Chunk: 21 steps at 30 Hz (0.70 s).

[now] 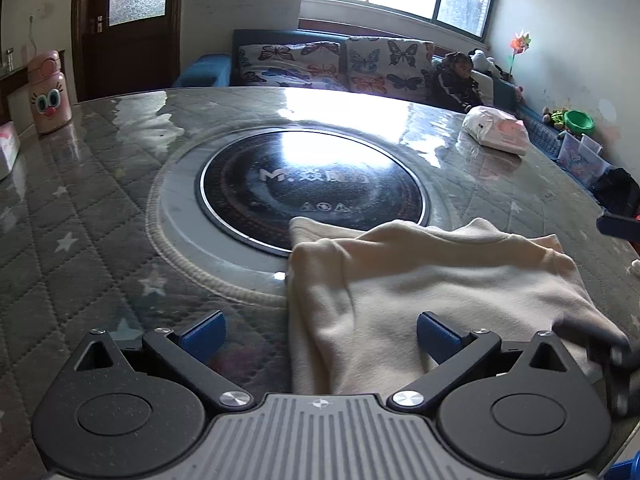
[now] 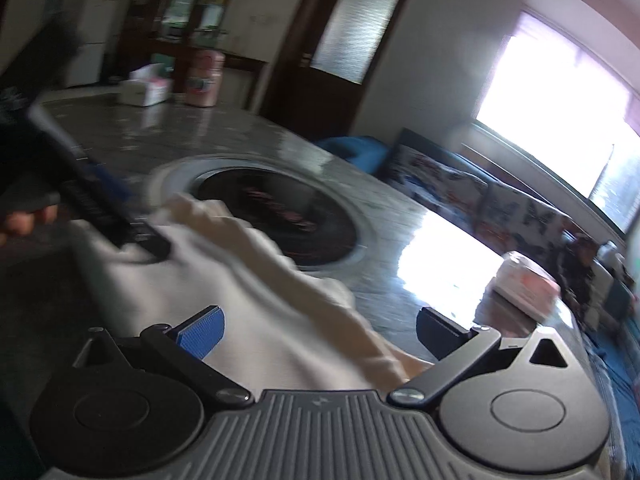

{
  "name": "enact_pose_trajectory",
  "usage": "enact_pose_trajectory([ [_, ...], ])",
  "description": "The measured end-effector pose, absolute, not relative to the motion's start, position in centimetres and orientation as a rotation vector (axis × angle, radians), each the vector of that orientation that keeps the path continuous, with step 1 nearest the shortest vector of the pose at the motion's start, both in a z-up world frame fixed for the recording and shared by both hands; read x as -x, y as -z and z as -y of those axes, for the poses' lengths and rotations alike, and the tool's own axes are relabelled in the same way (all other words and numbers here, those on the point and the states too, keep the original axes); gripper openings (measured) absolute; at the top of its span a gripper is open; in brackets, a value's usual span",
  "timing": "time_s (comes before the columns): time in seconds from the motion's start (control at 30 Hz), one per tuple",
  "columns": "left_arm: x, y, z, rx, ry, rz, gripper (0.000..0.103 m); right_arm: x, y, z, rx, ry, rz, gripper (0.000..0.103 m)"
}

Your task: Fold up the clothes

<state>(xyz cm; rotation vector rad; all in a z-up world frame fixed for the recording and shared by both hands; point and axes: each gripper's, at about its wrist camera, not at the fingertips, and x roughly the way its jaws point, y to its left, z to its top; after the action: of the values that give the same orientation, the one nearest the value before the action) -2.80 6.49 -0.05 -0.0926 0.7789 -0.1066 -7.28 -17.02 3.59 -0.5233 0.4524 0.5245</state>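
Across the lower right of the left wrist view we see the cream garment [image 1: 432,280] lying bunched on the glossy quilted table [image 1: 80,216], its far edge overlapping the rim of the round black hob plate [image 1: 312,176] set into the table's middle. Our left gripper [image 1: 320,334] has its fingers spread wide, nothing between them; the garment's straight left edge runs down between the blue pads, so one pad sits over bare table and the other over cloth. Our right gripper [image 2: 320,334] is likewise spread wide and empty, low over the garment's rumpled ridge in the right wrist view, where the picture is blurred. That view also shows the left gripper at the upper left of the frame, over the cloth's far corner; whether it touches the cloth we cannot tell. Open tabletop stretches along the left half of the left wrist frame up to the pink cartoon bottle [image 1: 50,92] at the far edge. At upper right a white plastic bag [image 1: 496,130] lies near the table's edge, well apart from the garment. Beyond the table stands a sofa with butterfly cushions [image 1: 340,64].
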Motion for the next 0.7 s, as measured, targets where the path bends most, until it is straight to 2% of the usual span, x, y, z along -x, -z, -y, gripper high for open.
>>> enact_pose_trajectory([
  [0.7, 2.4, -0.4, -9.3, 0.104, 0.025, -0.799, 0.103, 9.7, -2.0, 7.4, 0.697, -0.867, -0.493, 0.102],
])
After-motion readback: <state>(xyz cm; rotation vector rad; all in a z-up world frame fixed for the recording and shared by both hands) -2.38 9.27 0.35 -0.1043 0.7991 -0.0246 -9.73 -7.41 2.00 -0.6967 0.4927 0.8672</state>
